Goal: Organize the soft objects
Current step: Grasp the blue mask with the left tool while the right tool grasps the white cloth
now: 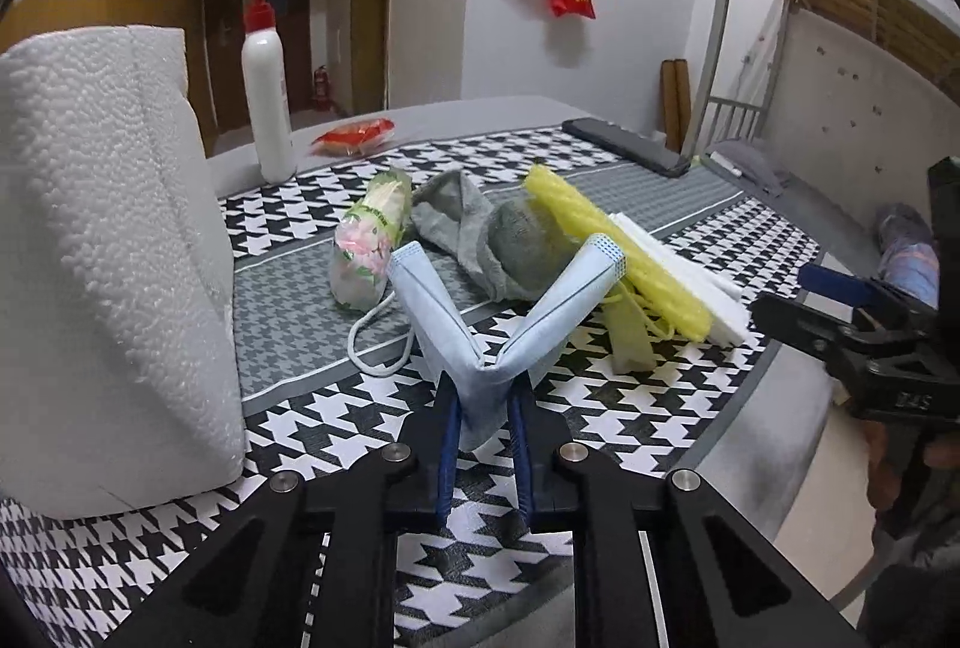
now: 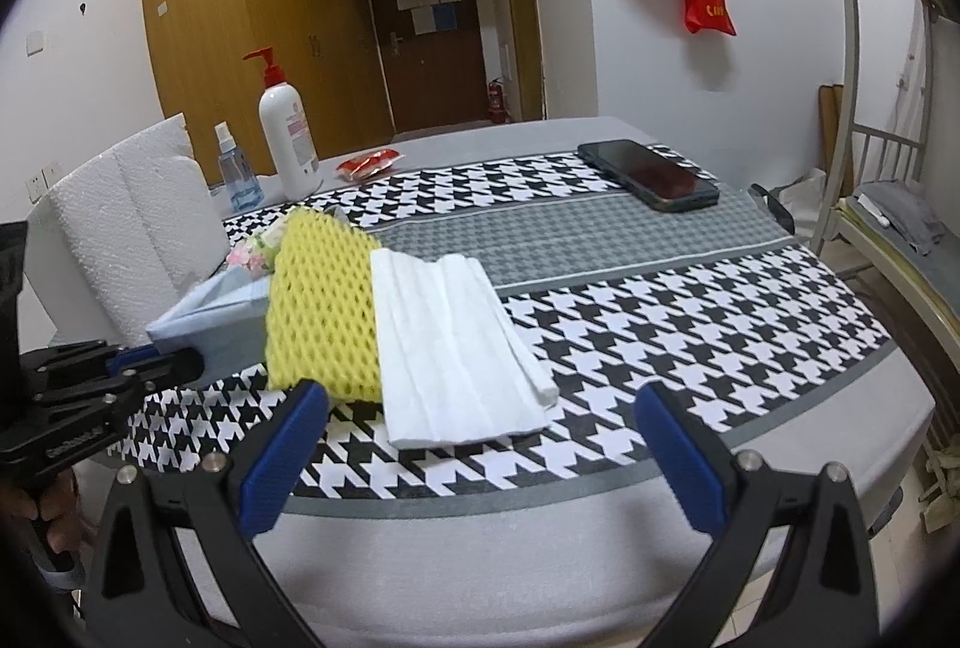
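Observation:
My left gripper [image 1: 485, 396] is shut on a light blue face mask [image 1: 510, 312], pinched at its middle so both halves stick up in a V above the houndstooth cloth [image 1: 336, 426]. Behind it lie a grey sock [image 1: 486, 234], a yellow foam net [image 1: 618, 246], white foam sheets [image 1: 678, 276] and a floral plastic packet [image 1: 366, 246]. My right gripper [image 2: 480, 420] is open and empty, at the table's near edge in front of the white foam sheets [image 2: 456, 342] and yellow foam net [image 2: 324, 300]. The mask also shows at left [image 2: 204, 312].
A white paper towel roll [image 1: 102, 252] stands at the left. A white pump bottle [image 1: 267, 90], a small spray bottle [image 2: 237, 168] and a red packet [image 1: 354, 138] are at the back. A black phone [image 2: 651, 174] lies at the far right. A bunk bed [image 2: 888, 204] stands beside the table.

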`<state>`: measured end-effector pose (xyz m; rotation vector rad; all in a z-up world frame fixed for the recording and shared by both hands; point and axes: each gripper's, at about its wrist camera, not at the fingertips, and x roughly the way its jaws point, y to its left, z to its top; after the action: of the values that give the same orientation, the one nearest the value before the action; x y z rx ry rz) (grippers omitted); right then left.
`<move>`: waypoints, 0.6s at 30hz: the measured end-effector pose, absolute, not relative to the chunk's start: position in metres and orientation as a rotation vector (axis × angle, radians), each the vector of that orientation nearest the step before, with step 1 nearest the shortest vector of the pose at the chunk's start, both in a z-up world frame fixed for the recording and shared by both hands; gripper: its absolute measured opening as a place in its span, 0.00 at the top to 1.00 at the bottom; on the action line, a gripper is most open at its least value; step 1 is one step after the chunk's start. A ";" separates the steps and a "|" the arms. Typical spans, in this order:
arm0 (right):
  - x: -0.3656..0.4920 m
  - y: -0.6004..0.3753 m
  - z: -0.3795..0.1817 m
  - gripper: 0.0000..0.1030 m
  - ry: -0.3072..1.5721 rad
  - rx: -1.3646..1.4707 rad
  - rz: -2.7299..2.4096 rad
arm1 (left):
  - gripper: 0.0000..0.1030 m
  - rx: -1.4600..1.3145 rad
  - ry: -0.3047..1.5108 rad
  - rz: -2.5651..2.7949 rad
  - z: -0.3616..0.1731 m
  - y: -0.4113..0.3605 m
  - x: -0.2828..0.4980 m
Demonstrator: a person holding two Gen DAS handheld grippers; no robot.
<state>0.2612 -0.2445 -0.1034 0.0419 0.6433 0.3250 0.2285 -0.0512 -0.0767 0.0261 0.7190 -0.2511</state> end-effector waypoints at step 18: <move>0.280 -0.219 -0.113 0.27 0.718 -0.065 0.345 | 0.84 0.037 0.683 -0.262 -0.070 -0.042 0.200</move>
<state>0.2798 -0.2191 -0.1128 -0.0653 0.7178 0.3448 0.1999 -0.0418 -0.0699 0.0372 0.6834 -0.2619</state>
